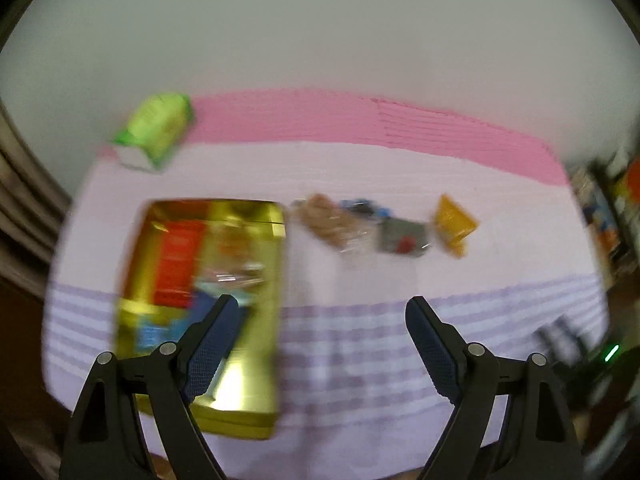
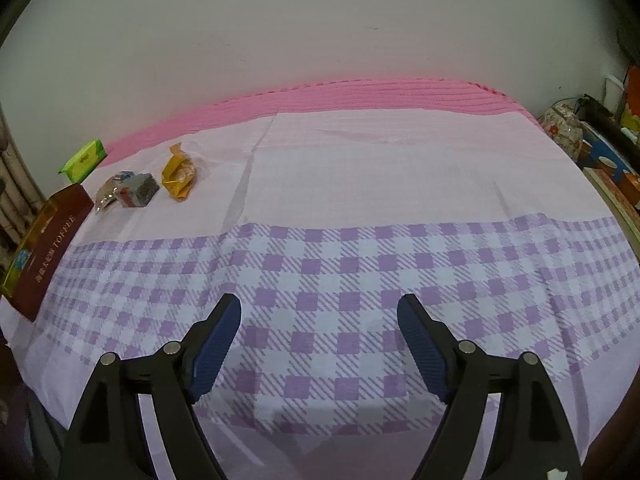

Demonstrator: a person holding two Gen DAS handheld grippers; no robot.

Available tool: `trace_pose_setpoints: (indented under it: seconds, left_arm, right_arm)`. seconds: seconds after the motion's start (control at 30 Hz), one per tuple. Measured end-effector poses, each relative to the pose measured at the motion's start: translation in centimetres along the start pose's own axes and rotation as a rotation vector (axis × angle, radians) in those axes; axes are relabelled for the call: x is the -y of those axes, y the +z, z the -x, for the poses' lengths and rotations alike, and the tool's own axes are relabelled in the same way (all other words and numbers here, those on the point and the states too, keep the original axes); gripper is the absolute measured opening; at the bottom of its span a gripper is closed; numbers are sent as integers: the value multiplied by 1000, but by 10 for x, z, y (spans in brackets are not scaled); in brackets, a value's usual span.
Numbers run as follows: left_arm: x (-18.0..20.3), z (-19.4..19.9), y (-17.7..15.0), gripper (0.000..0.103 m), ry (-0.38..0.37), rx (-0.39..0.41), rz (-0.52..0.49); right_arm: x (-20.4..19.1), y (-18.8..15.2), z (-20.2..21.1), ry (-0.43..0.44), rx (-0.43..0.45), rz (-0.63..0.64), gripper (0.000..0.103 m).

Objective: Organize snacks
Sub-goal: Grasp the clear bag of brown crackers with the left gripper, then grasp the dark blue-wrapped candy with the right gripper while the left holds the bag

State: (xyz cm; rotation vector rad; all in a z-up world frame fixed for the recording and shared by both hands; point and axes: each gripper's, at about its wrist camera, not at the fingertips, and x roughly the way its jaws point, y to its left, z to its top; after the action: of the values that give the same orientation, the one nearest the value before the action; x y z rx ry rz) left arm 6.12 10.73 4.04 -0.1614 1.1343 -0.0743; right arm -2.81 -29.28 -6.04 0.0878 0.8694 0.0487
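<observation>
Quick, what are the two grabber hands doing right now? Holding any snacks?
Left gripper: open, holding nothing.
Right gripper: open, holding nothing.

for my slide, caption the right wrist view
Open right gripper over checked cloth; loose snacks beside the toffee box.

Right wrist view: dark red rectangular box side, gold lettering "TOFFEE", preceded by a row of Chinese characters too small to read. Green packet: small label, illegible. Left wrist view: blurred, nothing readable.
</observation>
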Motion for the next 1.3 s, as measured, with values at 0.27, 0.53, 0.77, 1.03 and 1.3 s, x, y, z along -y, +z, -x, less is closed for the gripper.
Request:
trace_pose_setpoints:
  seconds: [0.27,0.53,0.77,1.03,1.3]
  left_arm:
    - [11,-82,56,67,20,-139,264]
    - [0,-140,70,59,99,-203,386]
    - [-7,-167,79,57,121,-225,432]
    - [-6,-184,74,43,157,-240,446]
    - [14,-167,48,39,156,-200,327]
  right_arm:
    - [9,-1,-3,45,-12,-29,81]
    - [21,0,-2,102,-13,-85,82]
    - [23,1,-3,123,-19,-96,82]
    - [23,2,-8,131,-30,-108,86]
    - [22,3,-11,134,-36,-114,87]
